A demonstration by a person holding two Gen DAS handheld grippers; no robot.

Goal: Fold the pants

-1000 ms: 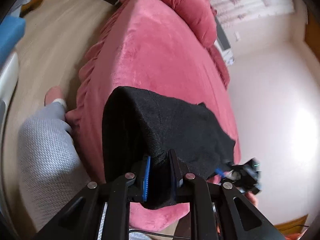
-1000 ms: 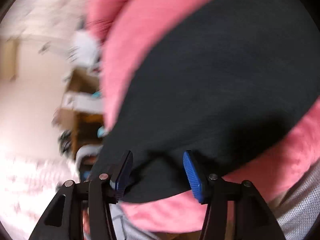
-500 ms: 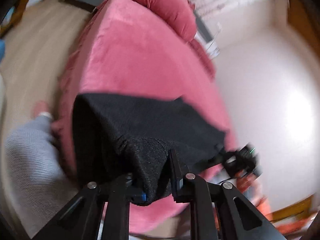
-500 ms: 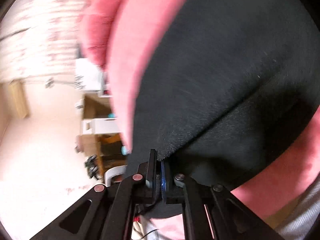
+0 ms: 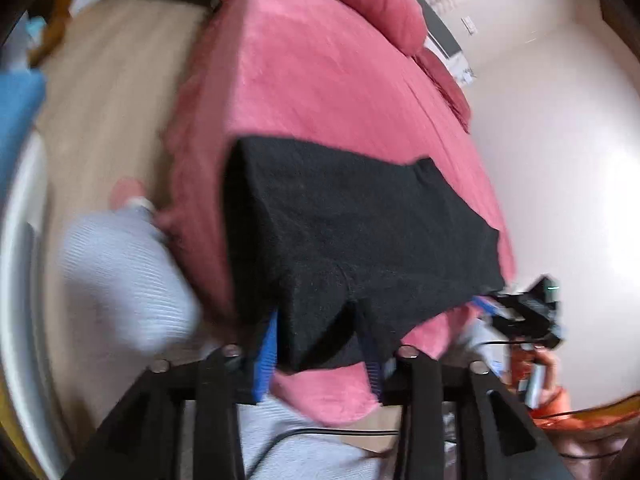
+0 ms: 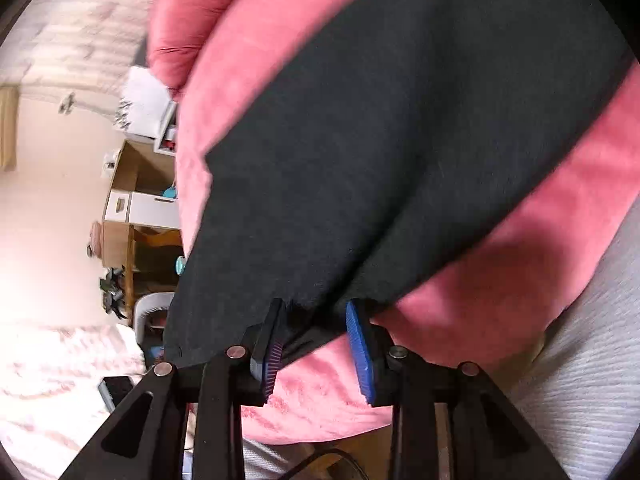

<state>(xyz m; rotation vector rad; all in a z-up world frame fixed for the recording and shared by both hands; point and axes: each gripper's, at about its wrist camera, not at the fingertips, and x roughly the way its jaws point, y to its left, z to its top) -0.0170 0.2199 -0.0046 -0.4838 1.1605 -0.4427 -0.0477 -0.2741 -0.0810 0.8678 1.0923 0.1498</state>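
Left wrist view: black pants (image 5: 352, 236) lie folded on pink bed (image 5: 320, 80), near edge draped over bed's front end. Left hand-held gripper (image 5: 322, 348) has jaws apart, pants hem hanging between blue pads; contact unclear, frame blurred. Right hand-held gripper (image 5: 524, 312) visible at pants' far corner. Grey-clad leg (image 5: 128, 280) beside bed, over wood floor (image 5: 100, 92).

Right wrist view: right hand-held gripper (image 6: 316, 340) jaws spread, pants (image 6: 400, 160) edge just ahead of pads, not pinched. Pink pillow (image 6: 188, 24) beyond.
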